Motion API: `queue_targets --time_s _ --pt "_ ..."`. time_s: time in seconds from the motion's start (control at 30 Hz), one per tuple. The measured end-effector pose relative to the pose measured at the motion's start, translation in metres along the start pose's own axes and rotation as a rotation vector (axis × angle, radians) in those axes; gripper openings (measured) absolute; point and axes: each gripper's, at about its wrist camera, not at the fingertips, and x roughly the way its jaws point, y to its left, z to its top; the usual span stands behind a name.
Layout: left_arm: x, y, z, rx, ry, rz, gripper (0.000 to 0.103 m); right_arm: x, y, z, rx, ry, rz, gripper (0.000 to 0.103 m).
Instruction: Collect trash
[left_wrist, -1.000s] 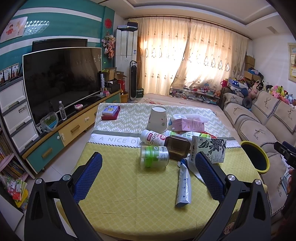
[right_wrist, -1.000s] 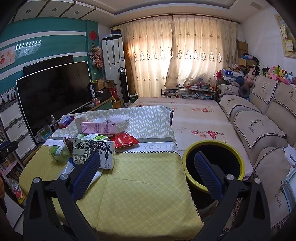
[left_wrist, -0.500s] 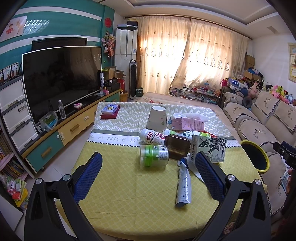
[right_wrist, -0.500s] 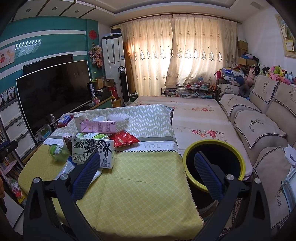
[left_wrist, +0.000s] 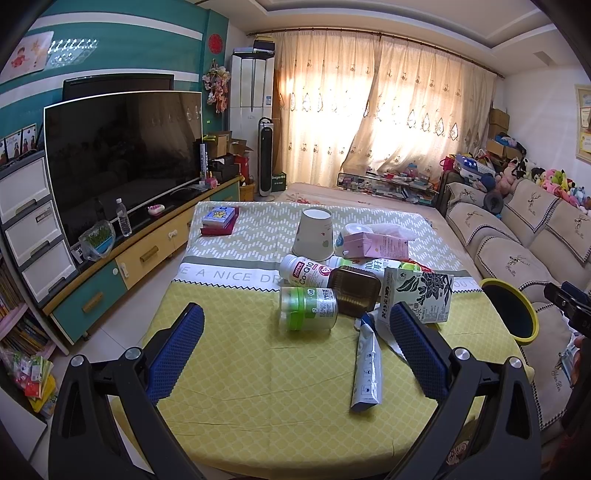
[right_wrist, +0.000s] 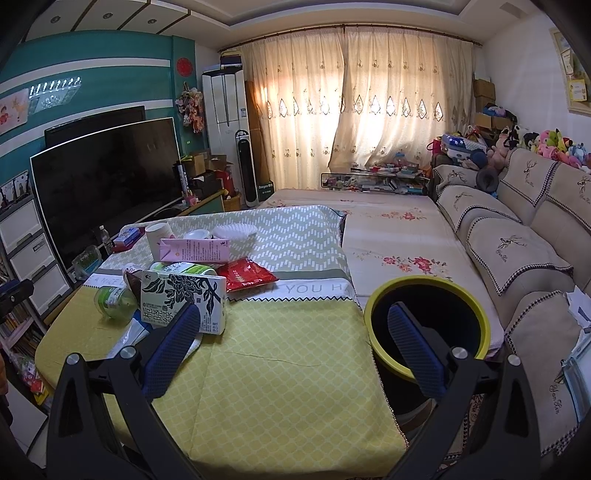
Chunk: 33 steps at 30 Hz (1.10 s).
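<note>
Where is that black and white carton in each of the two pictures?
Left wrist view: the carton stands right of centre, just behind the right finger of the left claw.
Right wrist view: the carton is left of centre, just behind the left finger of the right claw.
Shared landmark: the yellow-rimmed bin, at the table's right edge in both.

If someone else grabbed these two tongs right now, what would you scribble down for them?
Left tongs: open, empty, above the table.
Right tongs: open, empty, between the table and the yellow-rimmed bin.
Trash piled mid-table: green-capped bottle, leaf-print carton, pink carton, paper cup, red packet, white tube.
Done: nothing visibly collected.
Left: carry everything to the bin.
</note>
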Motion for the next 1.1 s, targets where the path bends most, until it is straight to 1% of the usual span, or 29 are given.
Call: queue_targets --time_s 0.23,0.4,0.53,0.63,0.7,0.83,0.97,1.1 --pt "0.007 0.001 -0.003 -0.003 0.018 0.003 0.099 0.014 0.007 -0.004 -0.022 0.021 0.014 0.097" --pt "0.013 0.006 -0.004 -0.01 0.035 0.003 0.099 0.031 0.022 -0.002 -0.06 0.049 0.036 0.097" --pt "0.022 0.012 -0.006 -0.024 0.056 0.008 0.099 0.048 0.039 0.0 -0.087 0.081 0.083 0.097" --pt "0.029 0.016 -0.007 -0.032 0.069 0.012 0.099 0.066 0.059 0.002 -0.104 0.115 0.152 0.097" --pt "0.032 0.019 -0.007 -0.034 0.073 0.014 0.099 0.074 0.071 0.004 -0.122 0.124 0.181 0.097" --pt "0.039 0.024 -0.007 -0.037 0.081 0.023 0.099 0.089 0.091 0.018 -0.149 0.119 0.205 0.097" --pt "0.048 0.032 -0.008 -0.048 0.097 0.032 0.099 0.11 0.101 0.045 -0.142 0.118 0.245 0.097" --pt "0.058 0.038 -0.007 -0.057 0.114 0.042 0.099 0.14 0.114 0.061 -0.152 0.161 0.307 0.097"
